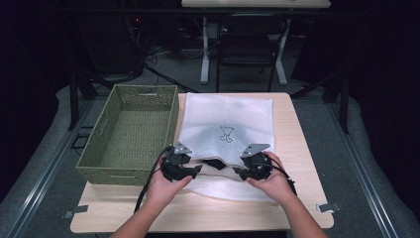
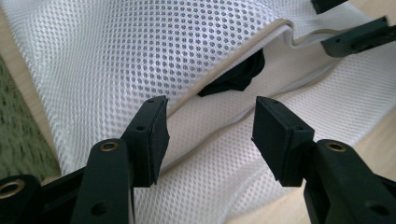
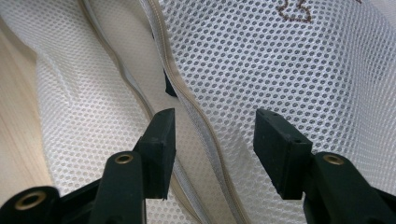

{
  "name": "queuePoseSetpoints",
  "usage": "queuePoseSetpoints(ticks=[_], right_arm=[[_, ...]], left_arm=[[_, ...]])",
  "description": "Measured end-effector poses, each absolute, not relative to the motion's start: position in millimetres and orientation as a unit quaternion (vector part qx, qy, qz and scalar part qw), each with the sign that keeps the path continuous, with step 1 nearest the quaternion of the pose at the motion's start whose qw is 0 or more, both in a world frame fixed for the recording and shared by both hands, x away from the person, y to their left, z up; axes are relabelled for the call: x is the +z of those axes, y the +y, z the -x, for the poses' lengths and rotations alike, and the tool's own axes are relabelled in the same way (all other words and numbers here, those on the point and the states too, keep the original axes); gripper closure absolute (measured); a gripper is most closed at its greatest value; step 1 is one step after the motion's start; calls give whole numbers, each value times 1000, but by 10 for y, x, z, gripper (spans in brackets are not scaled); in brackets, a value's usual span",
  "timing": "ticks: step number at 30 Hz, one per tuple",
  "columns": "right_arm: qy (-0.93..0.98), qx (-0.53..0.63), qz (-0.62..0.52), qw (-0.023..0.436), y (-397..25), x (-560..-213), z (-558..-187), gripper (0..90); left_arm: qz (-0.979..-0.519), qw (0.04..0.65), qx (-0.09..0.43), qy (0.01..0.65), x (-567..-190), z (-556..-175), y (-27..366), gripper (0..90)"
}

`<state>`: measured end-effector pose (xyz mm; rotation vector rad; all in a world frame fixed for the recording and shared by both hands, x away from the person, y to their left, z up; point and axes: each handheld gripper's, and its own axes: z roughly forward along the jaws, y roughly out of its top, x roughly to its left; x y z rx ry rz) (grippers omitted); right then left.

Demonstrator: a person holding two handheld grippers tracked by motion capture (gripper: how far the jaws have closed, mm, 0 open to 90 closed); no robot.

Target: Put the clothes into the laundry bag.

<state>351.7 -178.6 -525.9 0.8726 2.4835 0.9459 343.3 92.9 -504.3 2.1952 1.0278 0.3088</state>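
A white mesh laundry bag (image 1: pixel 228 116) lies flat on the wooden table (image 1: pixel 302 148), its zippered mouth toward the person. A dark garment (image 1: pixel 215 162) shows in the gaping mouth and appears again as a dark garment (image 2: pixel 236 77) under the beige zipper edge (image 2: pixel 243 51). My left gripper (image 1: pixel 197 170) is open at the mouth's left end, its jaws over the mesh (image 2: pixel 210 135). My right gripper (image 1: pixel 239 172) is open at the mouth's right end, with the zipper edge (image 3: pixel 198 116) running between its jaws (image 3: pixel 212 149).
An empty green woven basket (image 1: pixel 131 134) stands on the table's left, touching the bag's left side. Bare table runs along the front edge. Behind the table are a chair (image 1: pixel 246 47) and desk legs on the floor.
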Motion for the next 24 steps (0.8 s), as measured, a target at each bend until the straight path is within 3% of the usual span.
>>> queuePoseSetpoints(ticks=[8,10,12,13,15,19,24], right_arm=[[880,314,-300,192,-1814,-5335,-3506,470],[882,309,-295,197,-1820,-5346,-3507,482],[883,307,-294,201,-1824,-5351,-3506,509],[885,300,-294,200,-1837,-5362,-3507,600],[889,292,-295,196,-1850,-5373,-3513,677],[893,293,-294,177,-1848,-5381,-3511,770],[896,286,-294,171,-1833,-5394,-3513,855]], left_arm=[[-846,318,130,407,-5160,-3546,769,465],[-846,314,138,409,-5174,-3559,759,508],[-844,316,140,410,-5182,-3562,752,607],[-843,316,147,410,-5189,-3564,745,657],[-843,319,147,407,-5194,-3570,745,743],[-847,317,149,400,-5205,-3572,729,870],[-854,312,142,392,-5219,-3579,722,900]])
